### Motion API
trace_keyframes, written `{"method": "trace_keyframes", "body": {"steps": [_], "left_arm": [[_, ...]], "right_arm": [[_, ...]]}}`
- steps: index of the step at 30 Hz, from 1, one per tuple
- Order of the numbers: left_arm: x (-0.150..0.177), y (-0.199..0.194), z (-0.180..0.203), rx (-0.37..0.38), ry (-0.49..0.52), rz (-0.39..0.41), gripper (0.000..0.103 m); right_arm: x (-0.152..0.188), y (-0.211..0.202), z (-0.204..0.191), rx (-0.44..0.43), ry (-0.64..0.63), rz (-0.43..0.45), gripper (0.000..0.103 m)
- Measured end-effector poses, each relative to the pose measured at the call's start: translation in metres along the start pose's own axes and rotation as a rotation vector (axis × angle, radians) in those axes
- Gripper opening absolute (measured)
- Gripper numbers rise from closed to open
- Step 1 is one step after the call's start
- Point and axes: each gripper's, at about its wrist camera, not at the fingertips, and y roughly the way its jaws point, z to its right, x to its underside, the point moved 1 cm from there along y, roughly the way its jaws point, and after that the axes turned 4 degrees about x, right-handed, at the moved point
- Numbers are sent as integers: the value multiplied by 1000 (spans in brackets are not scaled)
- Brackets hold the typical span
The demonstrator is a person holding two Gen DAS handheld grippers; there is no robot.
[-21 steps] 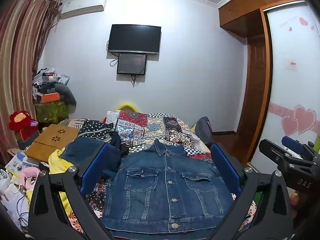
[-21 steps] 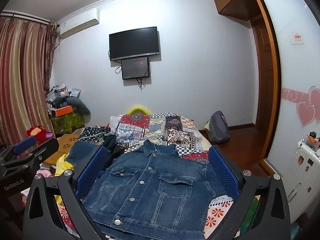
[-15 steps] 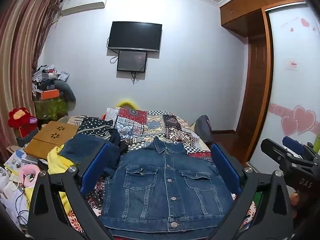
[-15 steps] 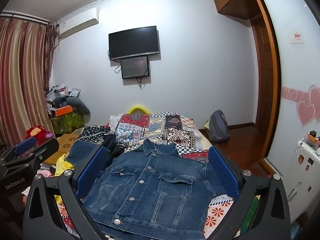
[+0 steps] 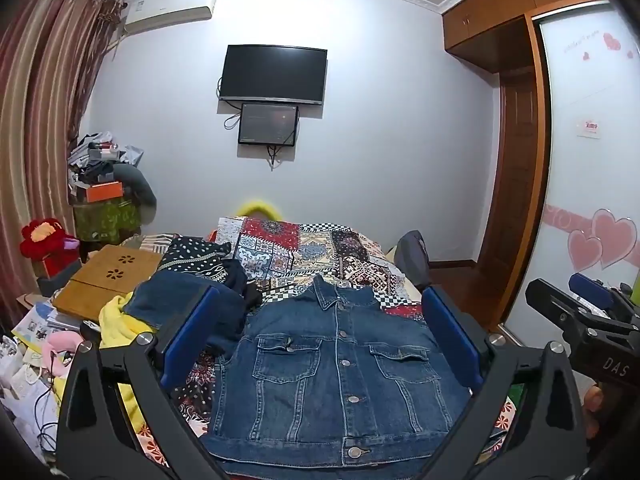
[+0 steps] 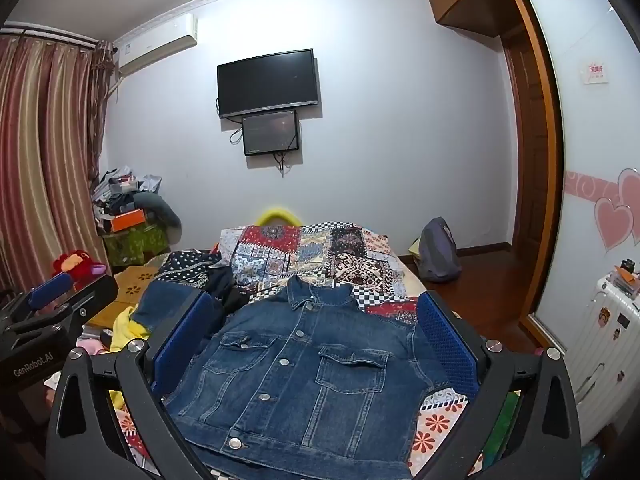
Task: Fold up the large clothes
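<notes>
A blue denim jacket [image 5: 336,372] [image 6: 304,372] lies flat and buttoned on the patchwork bedspread [image 5: 304,248], collar towards the far wall; its sleeves are not in sight. My left gripper [image 5: 320,336] hovers above the jacket's near part, open, with nothing between its blue pads [image 5: 188,336]. My right gripper [image 6: 316,340] hangs beside it over the same jacket, also open and empty. Each gripper shows in the other's view: the right gripper [image 5: 580,320] at the right edge, the left gripper [image 6: 52,308] at the left edge.
Left of the jacket lies a heap of clothes: a dark blue garment [image 5: 172,296], a yellow cloth [image 5: 116,320] and a dotted cloth [image 5: 196,256]. A wooden lap table [image 5: 108,276] sits further left. A backpack [image 6: 438,252] and a white suitcase [image 6: 608,344] stand on the right.
</notes>
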Motion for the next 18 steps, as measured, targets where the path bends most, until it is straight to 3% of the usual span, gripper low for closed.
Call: {"method": "trace_keyframes", "body": {"steps": [18], "left_arm": [[-2,0,-1,-2,-4,10,101]], "right_arm": [[-1,-1,-2,0,-2,3,101]]}}
